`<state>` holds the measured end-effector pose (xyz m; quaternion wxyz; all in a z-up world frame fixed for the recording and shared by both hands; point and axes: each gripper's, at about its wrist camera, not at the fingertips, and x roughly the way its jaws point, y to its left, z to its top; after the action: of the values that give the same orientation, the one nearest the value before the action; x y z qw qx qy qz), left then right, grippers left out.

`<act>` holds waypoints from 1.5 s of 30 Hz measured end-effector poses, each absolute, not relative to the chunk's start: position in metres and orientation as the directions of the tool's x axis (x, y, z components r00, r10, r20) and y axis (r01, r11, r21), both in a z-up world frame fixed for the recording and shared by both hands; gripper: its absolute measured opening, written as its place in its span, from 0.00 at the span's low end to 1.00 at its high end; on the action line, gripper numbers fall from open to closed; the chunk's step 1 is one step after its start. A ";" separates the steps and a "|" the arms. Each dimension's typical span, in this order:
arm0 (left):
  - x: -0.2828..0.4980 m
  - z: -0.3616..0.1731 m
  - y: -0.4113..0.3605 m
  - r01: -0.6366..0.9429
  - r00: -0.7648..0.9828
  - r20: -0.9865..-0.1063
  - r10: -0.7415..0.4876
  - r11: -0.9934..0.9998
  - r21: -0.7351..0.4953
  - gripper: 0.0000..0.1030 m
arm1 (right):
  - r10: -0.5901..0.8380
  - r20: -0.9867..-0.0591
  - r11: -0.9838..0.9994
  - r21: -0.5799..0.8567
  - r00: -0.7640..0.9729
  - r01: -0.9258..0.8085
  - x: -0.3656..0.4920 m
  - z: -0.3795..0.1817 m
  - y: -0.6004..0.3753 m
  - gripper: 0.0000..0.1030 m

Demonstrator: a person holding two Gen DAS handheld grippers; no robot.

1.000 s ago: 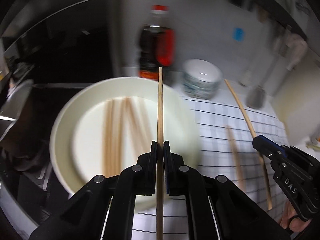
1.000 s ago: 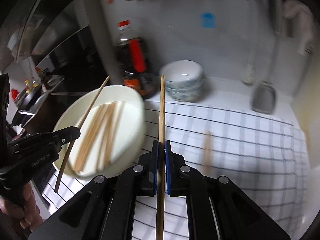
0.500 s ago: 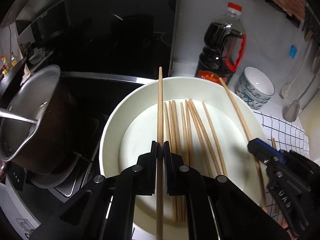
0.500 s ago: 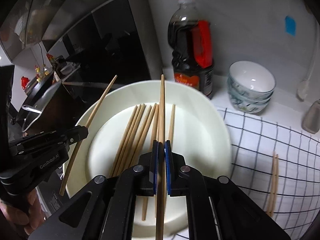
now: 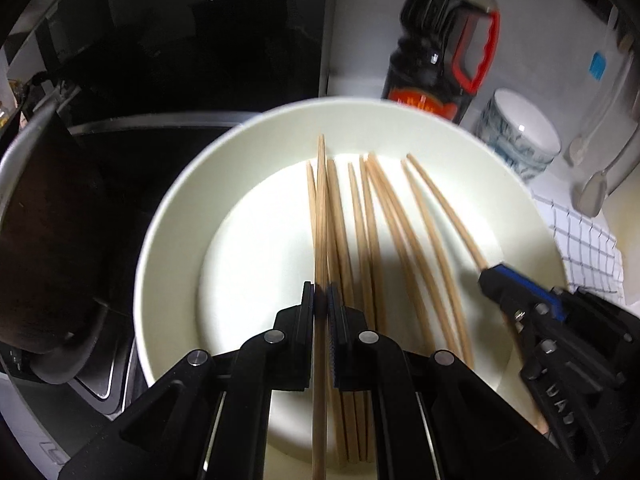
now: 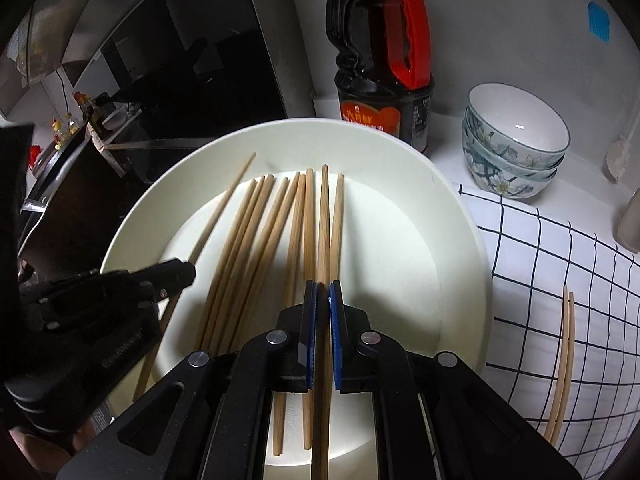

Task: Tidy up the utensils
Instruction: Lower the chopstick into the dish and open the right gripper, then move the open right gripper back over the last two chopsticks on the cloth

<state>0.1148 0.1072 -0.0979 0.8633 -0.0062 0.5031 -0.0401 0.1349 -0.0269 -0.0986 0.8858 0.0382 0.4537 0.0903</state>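
The left gripper (image 5: 321,300) has its black fingers clamped on one light wooden chopstick (image 5: 320,216), which runs straight toward 12 o'clock over the round white shallow plate (image 5: 180,208). The right gripper (image 6: 323,300), with blue-padded fingers, is likewise pinched tight on a second wooden chopstick (image 6: 325,216), also pointing to 12 o'clock above that plate. Both held sticks hang over the loose wooden chopsticks lying in the plate's well (image 6: 256,240) (a fan of them, tips toward the far rim); whether the held ones touch them cannot be told.

In the right wrist view, the left gripper sits at 9 o'clock over the plate's near-left rim. At 4 o'clock, well apart from the plate, a pair of wooden chopsticks (image 6: 566,360) lies on the white cloth with black grid lines (image 6: 560,248). At 12 o'clock stands a dark sauce bottle with a red handle (image 6: 380,60), just behind the plate; at 2 o'clock is a stack of floral-patterned white bowls (image 6: 516,140).
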 end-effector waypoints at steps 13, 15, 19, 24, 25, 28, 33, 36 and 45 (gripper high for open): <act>0.115 -0.104 0.114 0.024 0.461 -0.887 -0.038 0.999 -0.030 0.08 | 0.181 -0.790 0.982 0.119 0.585 -0.144 0.137 -0.096 -0.023 0.12; 0.112 -0.100 0.118 0.008 0.469 -0.883 -0.022 1.000 -0.021 0.22 | 0.180 -0.782 0.983 0.118 0.597 -0.141 0.132 -0.091 -0.026 0.24; 0.102 -0.085 0.127 -0.035 0.536 -0.844 0.008 0.999 -0.013 0.76 | 0.171 -0.777 0.985 0.123 0.605 -0.120 0.124 -0.087 -0.035 0.25; 0.095 -0.077 0.126 -0.041 0.534 -0.845 0.018 0.999 -0.005 0.76 | 0.163 -0.777 0.987 0.126 0.608 -0.103 0.106 -0.082 -0.045 0.30; 0.092 -0.075 0.125 -0.041 0.535 -0.845 0.018 0.999 -0.005 0.76 | 0.163 -0.776 0.987 0.126 0.609 -0.103 0.104 -0.080 -0.046 0.31; 0.084 -0.071 0.122 -0.042 0.539 -0.842 0.017 0.999 -0.007 0.77 | 0.166 -0.771 0.986 0.131 0.615 -0.103 0.092 -0.075 -0.049 0.34; 0.067 -0.063 0.114 -0.037 0.558 -0.830 0.016 0.999 -0.006 0.81 | 0.162 -0.758 0.987 0.127 0.632 -0.101 0.076 -0.067 -0.056 0.38; 0.060 -0.060 0.108 -0.028 0.556 -0.831 0.006 1.000 -0.012 0.81 | 0.163 -0.751 0.986 0.137 0.640 -0.090 0.067 -0.063 -0.064 0.38; 0.032 -0.053 0.075 0.010 0.570 -0.821 -0.024 1.000 -0.022 0.83 | 0.129 -0.733 0.991 0.124 0.668 -0.055 0.031 -0.053 -0.093 0.41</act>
<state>0.0317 0.0752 -0.0531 0.8860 -0.0076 0.4636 -0.0097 0.0307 -0.0930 -0.0528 0.9122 0.0457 0.4041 0.0503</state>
